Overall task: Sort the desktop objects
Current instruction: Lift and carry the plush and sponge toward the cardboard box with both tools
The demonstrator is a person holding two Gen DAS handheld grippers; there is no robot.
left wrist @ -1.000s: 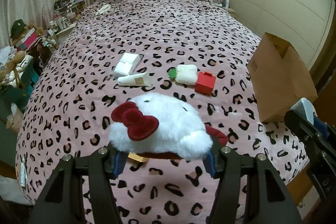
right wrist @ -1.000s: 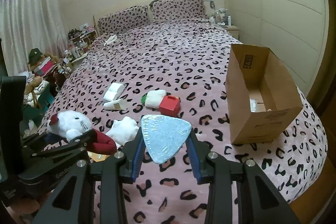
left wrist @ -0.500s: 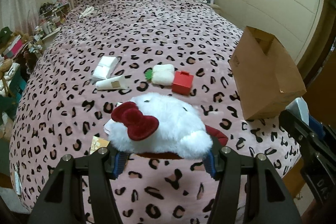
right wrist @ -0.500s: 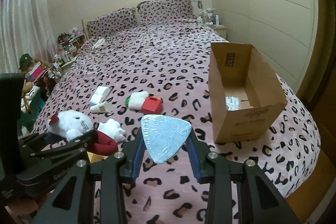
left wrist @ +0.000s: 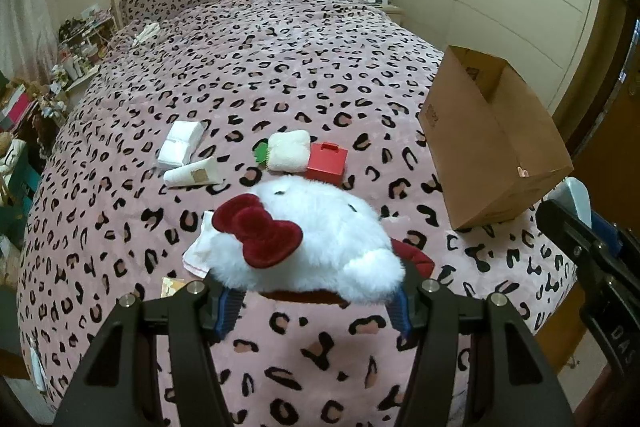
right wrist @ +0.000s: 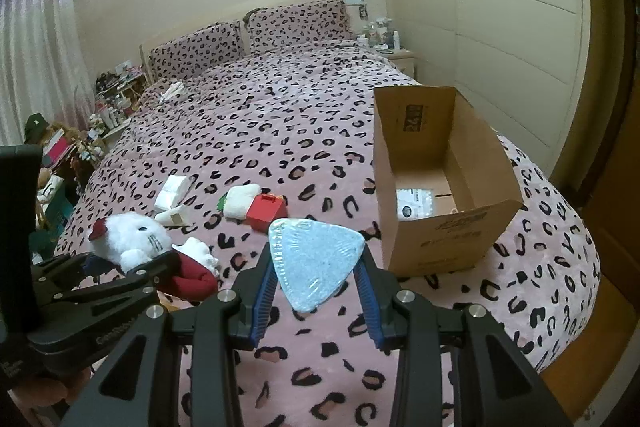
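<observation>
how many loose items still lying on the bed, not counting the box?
6: tissue pack, tube, white towel roll, red case, white cloth and a card partly hidden under the held plush. More may be hidden.

Dim warm indoor light, sharp focus, fisheye-bent dark edges.

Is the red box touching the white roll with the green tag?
Touching. In the left wrist view the red box sits right against the white roll, with no bedspread visible between them.

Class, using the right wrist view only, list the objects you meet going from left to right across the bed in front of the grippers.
White plush cat → white tissue pack → small red box → blue triangular packet in the right gripper → open cardboard box.
</observation>
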